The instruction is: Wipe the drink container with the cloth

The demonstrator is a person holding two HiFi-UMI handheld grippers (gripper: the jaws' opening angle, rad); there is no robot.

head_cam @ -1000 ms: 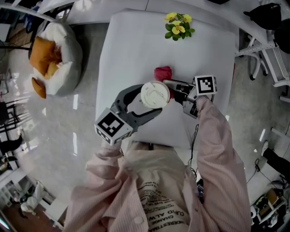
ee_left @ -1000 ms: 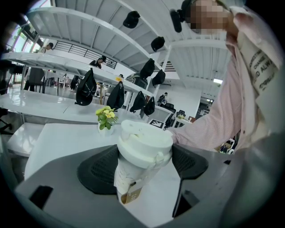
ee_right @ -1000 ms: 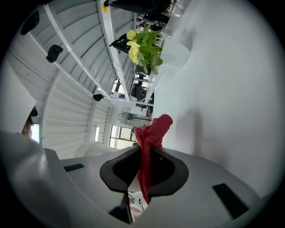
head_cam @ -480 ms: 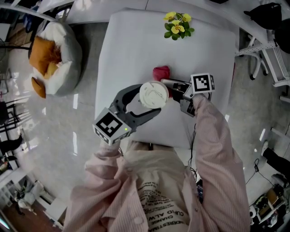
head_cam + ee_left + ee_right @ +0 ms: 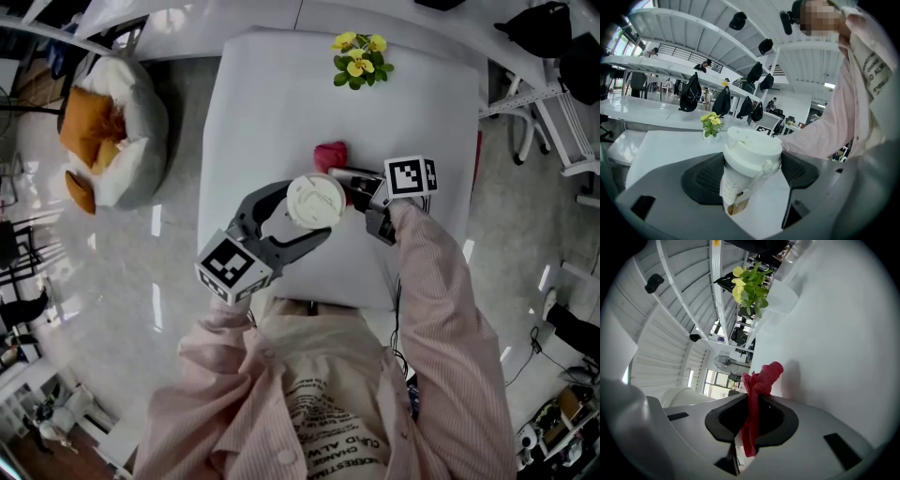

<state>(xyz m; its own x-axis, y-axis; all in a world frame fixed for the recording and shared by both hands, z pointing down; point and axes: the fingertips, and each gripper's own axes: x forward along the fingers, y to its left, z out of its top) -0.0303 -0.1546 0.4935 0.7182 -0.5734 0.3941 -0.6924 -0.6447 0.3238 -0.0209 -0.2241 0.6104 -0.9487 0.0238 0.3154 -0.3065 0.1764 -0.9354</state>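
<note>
We find the drink container [image 5: 316, 198] over the near half of the worktop [image 5: 272, 103], standing between the jaws of the left hand-held gripper [image 5: 311, 210], which reaches in from the near left and presses on both its sides. Just to its right and slightly behind it lies the right hand-held gripper [image 5: 751, 420], with the cloth [image 5: 330, 155] pinched between its jaws; the cloth's free end projects toward the far side. We cannot tell whether cloth and container touch. A potted plant [image 5: 356, 58] stands at the worktop's far edge, well apart. A beanbag [image 5: 112, 122] lies on the floor to the worktop's left.
</note>
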